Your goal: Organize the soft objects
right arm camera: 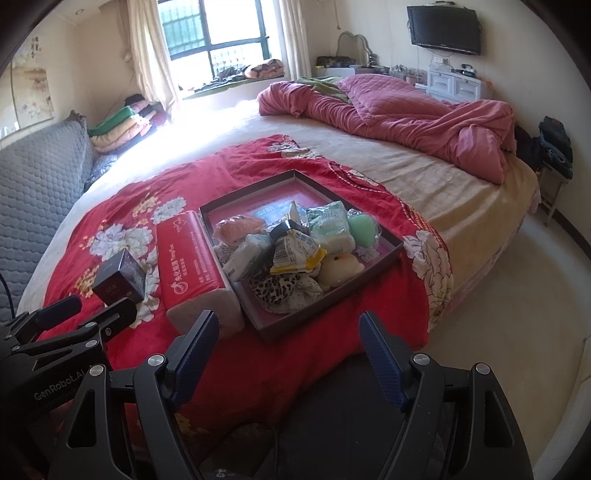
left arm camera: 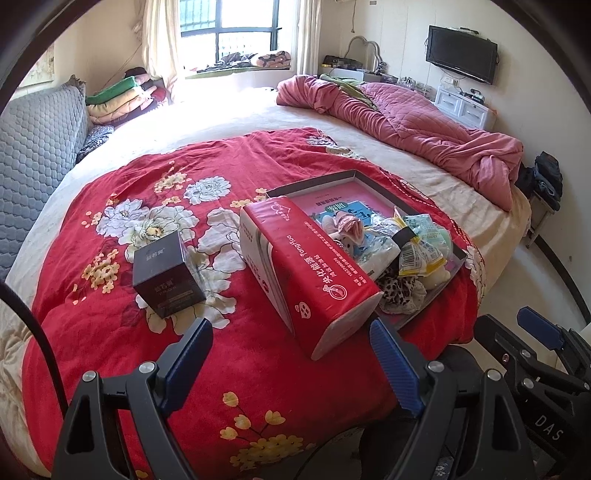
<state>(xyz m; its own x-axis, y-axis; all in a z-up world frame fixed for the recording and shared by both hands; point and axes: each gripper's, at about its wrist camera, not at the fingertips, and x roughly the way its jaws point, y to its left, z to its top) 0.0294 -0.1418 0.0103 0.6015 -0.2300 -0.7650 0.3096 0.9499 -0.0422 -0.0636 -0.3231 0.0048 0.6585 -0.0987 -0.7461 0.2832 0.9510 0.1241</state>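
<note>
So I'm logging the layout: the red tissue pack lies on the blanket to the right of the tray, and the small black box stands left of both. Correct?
Not quite. In the right wrist view the red tissue pack lies against the tray's left side, not its right. The small black box does stand left of both.

1. Your light is daylight from the window (left arm camera: 229, 33) at the back of the room.
2. It burns the far part of the bed (left arm camera: 221, 107) to white glare, with no detail there.
3. Your near foreground sits darker, and both tools show in shade.
4. The fisheye bends walls and bed edges, and black corners frame both views.
5. Focus is fairly sharp at centre, softer toward the rims.
</note>
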